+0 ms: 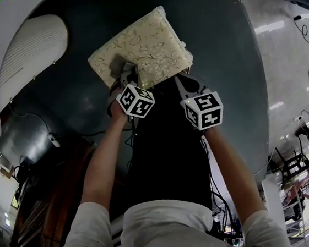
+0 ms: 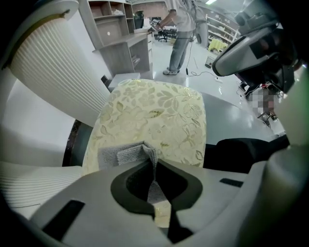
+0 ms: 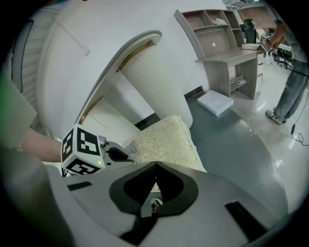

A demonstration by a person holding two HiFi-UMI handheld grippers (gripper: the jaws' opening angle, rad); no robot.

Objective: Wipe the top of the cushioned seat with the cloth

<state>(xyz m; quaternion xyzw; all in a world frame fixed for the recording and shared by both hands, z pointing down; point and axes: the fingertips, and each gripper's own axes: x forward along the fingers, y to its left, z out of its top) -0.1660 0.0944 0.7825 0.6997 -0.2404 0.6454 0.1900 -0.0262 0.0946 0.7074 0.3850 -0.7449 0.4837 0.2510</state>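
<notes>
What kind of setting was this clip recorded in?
Probably a large lab or showroom hall, not a home: a desk with shelves, glossy floor with trailing cables, and another person working further back.

You stood on a round, dark teal floor patch (image 1: 245, 93) that gave way to glossy pale tiles (image 1: 285, 50) reflecting strip lights. White ribbed, curved panels (image 2: 53, 72) rose close beside you. Farther off was a grey desk with open shelves (image 3: 231, 58), a flat white box (image 3: 217, 102) on the floor near it, a person (image 2: 179, 29) standing alongside, and stocked racks (image 2: 219, 31) beyond.
</notes>
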